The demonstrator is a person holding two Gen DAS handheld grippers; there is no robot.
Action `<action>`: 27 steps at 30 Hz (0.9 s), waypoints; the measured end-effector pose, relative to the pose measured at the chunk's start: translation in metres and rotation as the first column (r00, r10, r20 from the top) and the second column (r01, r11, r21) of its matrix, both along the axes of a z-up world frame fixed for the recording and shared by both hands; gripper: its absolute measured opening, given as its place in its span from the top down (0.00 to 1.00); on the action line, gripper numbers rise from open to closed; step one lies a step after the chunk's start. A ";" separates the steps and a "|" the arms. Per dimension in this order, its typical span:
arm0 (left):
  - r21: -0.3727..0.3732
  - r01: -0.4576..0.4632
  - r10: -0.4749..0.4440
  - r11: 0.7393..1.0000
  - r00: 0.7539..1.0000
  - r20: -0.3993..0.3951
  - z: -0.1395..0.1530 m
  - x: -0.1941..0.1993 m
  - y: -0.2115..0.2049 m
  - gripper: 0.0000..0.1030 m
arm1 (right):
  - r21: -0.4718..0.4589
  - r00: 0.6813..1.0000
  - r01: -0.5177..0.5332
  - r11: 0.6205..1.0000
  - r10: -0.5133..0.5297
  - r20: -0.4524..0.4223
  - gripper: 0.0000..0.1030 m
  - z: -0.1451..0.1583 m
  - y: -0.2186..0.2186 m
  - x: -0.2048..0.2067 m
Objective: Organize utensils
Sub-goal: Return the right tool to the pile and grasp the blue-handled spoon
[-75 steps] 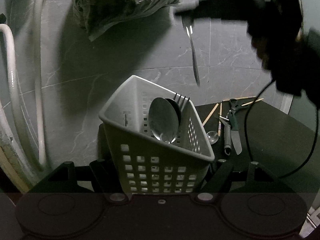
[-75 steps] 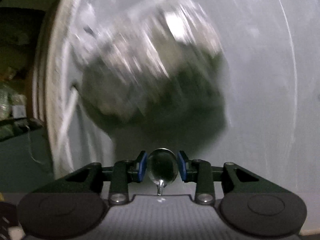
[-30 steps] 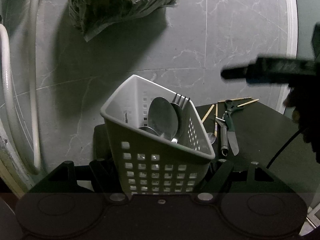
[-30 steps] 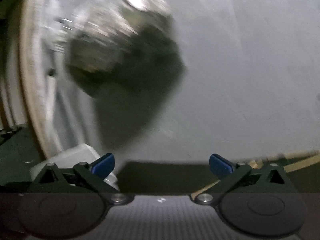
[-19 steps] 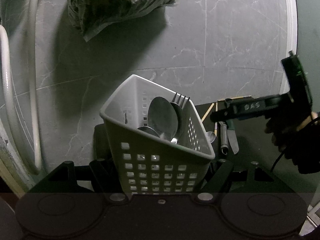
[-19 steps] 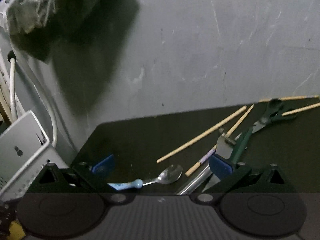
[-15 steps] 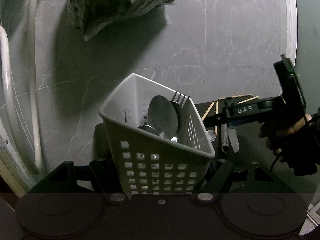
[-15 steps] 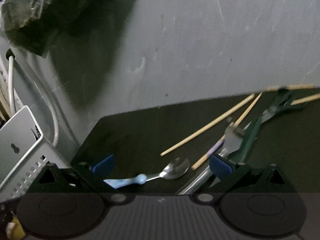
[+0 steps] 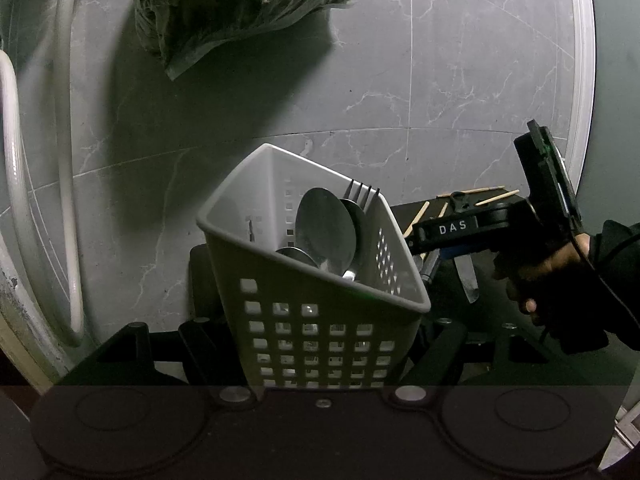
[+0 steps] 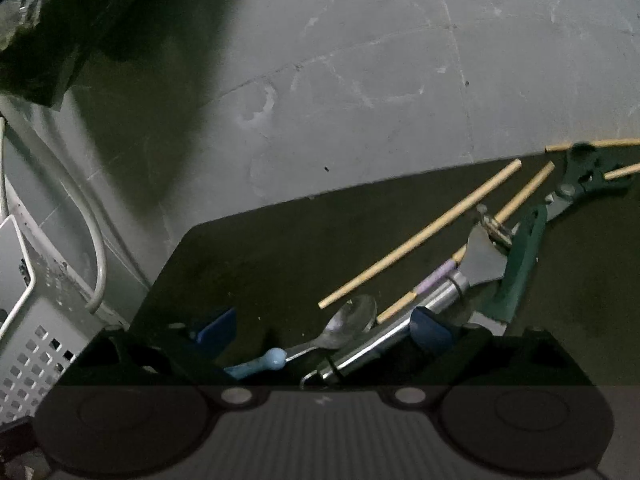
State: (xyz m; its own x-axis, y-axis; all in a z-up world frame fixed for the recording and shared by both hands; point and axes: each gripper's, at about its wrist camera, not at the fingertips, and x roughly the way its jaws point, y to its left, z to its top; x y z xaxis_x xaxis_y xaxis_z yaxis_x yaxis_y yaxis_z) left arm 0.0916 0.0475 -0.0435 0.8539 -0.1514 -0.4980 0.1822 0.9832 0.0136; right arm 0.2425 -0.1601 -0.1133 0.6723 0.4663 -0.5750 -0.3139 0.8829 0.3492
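My left gripper (image 9: 324, 344) is shut on a white perforated utensil basket (image 9: 280, 320), held tilted; it holds spoons (image 9: 326, 230) and a fork (image 9: 362, 192). The basket also shows at the left edge of the right wrist view (image 10: 36, 320). My right gripper (image 10: 324, 330) is open and low over the black table (image 10: 260, 248). Between its blue pads lie a small spoon with a light-blue handle (image 10: 316, 346) and the steel handle of a scraper-like tool (image 10: 400, 328). In the left wrist view the right gripper (image 9: 452, 236) hovers just right of the basket.
Wooden chopsticks (image 10: 420, 236), green-handled scissors (image 10: 532, 240) and a knife (image 9: 466, 276) lie on the table's right part. A plastic bag (image 9: 232, 4) hangs on the grey marble wall. White hoses (image 9: 60, 160) run down the left.
The right gripper dropped a spoon into the basket, opened, then swung down and right to the table; it is now lower and closer to the blue-handled spoon. The left gripper and basket stayed put.
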 end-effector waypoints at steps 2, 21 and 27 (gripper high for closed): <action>0.000 0.000 0.000 1.000 1.000 0.000 0.000 0.000 0.000 0.26 | 0.006 1.000 0.004 1.000 -0.004 0.024 0.07 0.001 0.000 -0.001; 0.003 0.001 -0.001 1.000 1.000 -0.002 0.001 0.001 0.000 0.26 | -0.183 0.999 -0.054 0.982 0.054 -0.003 0.20 -0.014 0.021 0.021; 0.004 0.001 -0.001 1.000 1.000 -0.003 0.001 0.000 0.000 0.26 | -0.208 0.996 -0.070 0.976 0.080 0.036 0.25 -0.015 0.022 0.011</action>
State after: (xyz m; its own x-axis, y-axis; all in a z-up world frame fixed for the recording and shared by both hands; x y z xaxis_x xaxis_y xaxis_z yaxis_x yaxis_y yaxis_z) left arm 0.0921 0.0476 -0.0427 0.8523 -0.1507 -0.5008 0.1837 0.9828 0.0168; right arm 0.2537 -0.1382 -0.1281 0.6666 0.3907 -0.6348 -0.3929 0.9079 0.1462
